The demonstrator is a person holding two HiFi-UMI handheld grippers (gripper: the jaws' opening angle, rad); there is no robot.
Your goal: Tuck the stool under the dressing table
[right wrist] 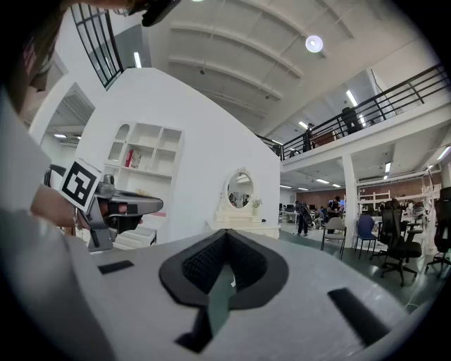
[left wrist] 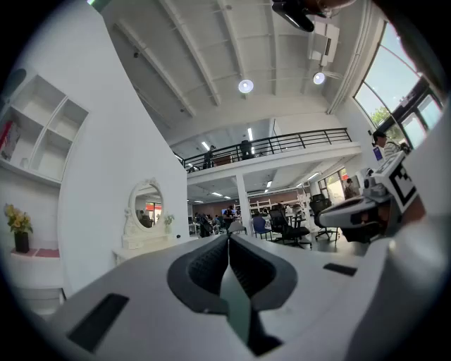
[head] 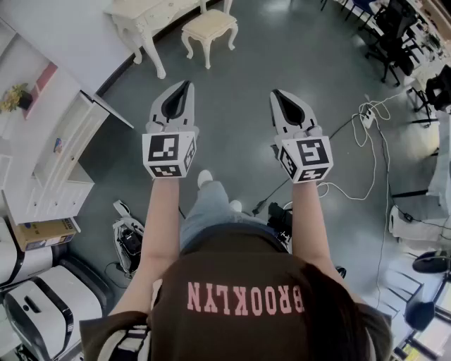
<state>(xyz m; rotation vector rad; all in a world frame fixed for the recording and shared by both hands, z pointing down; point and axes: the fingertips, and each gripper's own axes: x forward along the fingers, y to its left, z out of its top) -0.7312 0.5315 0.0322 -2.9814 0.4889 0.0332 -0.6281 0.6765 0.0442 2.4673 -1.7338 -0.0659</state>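
Observation:
In the head view a cream cushioned stool (head: 208, 28) with carved white legs stands on the grey floor, just right of the white dressing table (head: 144, 15) and outside it. Both grippers are held level in front of me, well short of the stool. My left gripper (head: 187, 85) is shut and holds nothing; my right gripper (head: 275, 94) is shut and empty too. The left gripper view shows its closed jaws (left wrist: 228, 238) and the table's oval mirror (left wrist: 146, 205) far off. From the right gripper (right wrist: 225, 233), that mirror (right wrist: 239, 190) is seen too. Neither gripper view shows the stool.
A white shelf unit (head: 62, 158) stands along the left wall. White machines (head: 44, 307) sit at lower left. Cables and a power strip (head: 366, 121) lie on the floor at right, with office chairs (head: 394, 34) beyond. My own feet (head: 205, 178) are below the grippers.

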